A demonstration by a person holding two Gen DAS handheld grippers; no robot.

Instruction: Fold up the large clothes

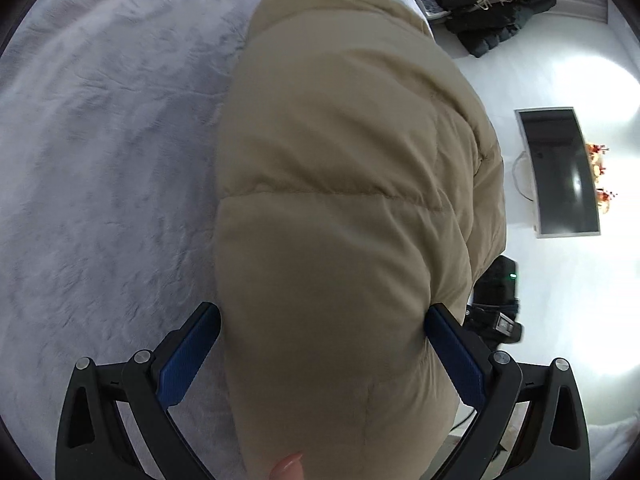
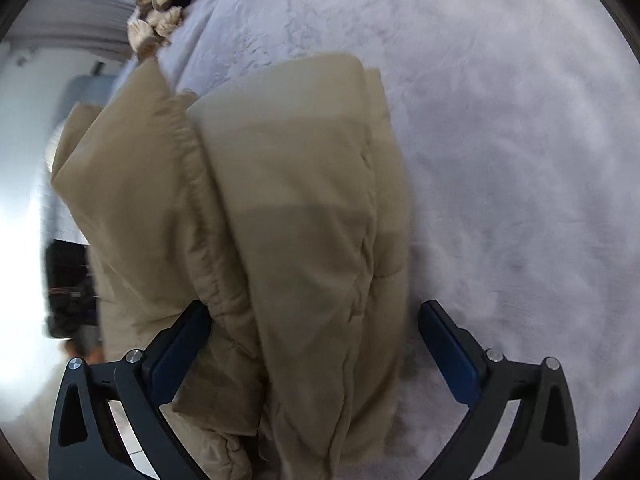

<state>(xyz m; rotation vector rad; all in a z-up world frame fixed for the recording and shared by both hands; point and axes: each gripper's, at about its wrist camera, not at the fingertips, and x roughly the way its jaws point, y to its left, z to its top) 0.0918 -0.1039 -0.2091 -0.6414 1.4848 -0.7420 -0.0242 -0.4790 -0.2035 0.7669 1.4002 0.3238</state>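
Note:
A puffy beige jacket [image 1: 340, 200] lies bundled on a pale grey plush bed cover [image 1: 100, 160], near its edge. My left gripper [image 1: 322, 320] stands wide, and the jacket's bulging end fills the gap between the blue pads and brushes both. In the right wrist view the jacket [image 2: 288, 220] shows folded layers and a gathered seam. My right gripper [image 2: 312, 316] is open around its near end: the left pad touches the fabric, while the right pad stands clear over the cover [image 2: 500, 160]. A person's fingertip [image 1: 288, 468] shows at the bottom edge.
Beyond the bed edge lies white floor with a dark heap of clothes [image 1: 488, 12], a flat screen [image 1: 560, 172] and a black device [image 1: 496, 304]. A pile of beige and dark items [image 2: 160, 12] sits at the bed's far corner. Bare cover spreads beside the jacket.

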